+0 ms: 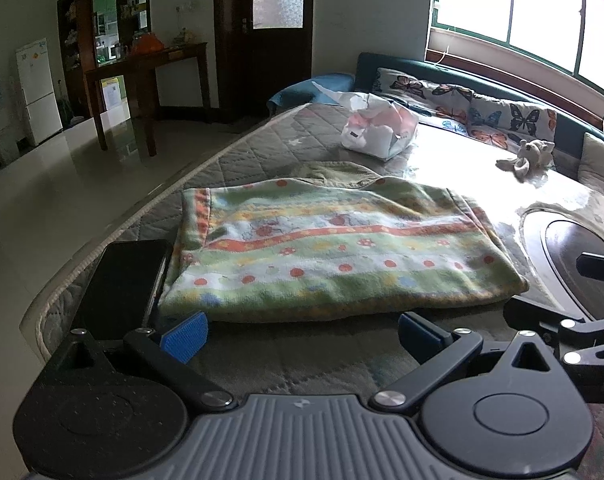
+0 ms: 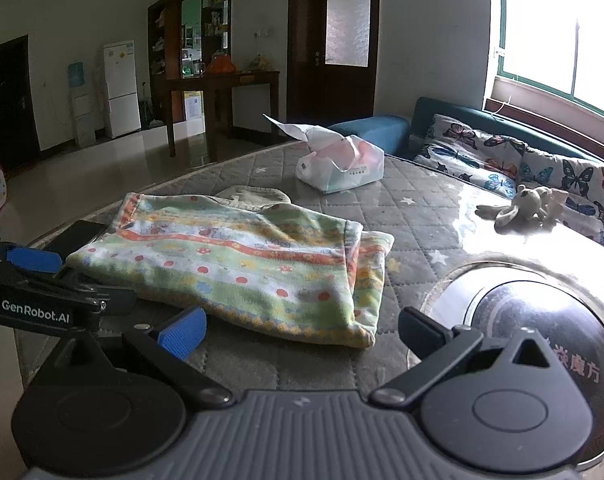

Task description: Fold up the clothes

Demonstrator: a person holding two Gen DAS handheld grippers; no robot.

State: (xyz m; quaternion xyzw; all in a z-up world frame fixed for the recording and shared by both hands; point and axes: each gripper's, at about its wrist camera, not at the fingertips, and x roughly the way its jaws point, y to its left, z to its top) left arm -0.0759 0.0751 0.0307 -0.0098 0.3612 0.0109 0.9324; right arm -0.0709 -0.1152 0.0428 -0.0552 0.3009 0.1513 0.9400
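Left wrist view: the folded striped towel (image 1: 334, 248) lies on the quilted table cover (image 1: 261, 148) across the middle of the frame, just above the left gripper (image 1: 302, 332), whose jaws are spread and empty; its left pad (image 1: 183, 336) sits just below the towel's lower left corner. A black phone (image 1: 121, 284) lies at the towel's left edge. Right wrist view: the towel (image 2: 237, 264) fills centre-left, above the spread, empty right gripper (image 2: 302, 330). A tissue pack (image 2: 342, 160) sits in the upper centre, well apart.
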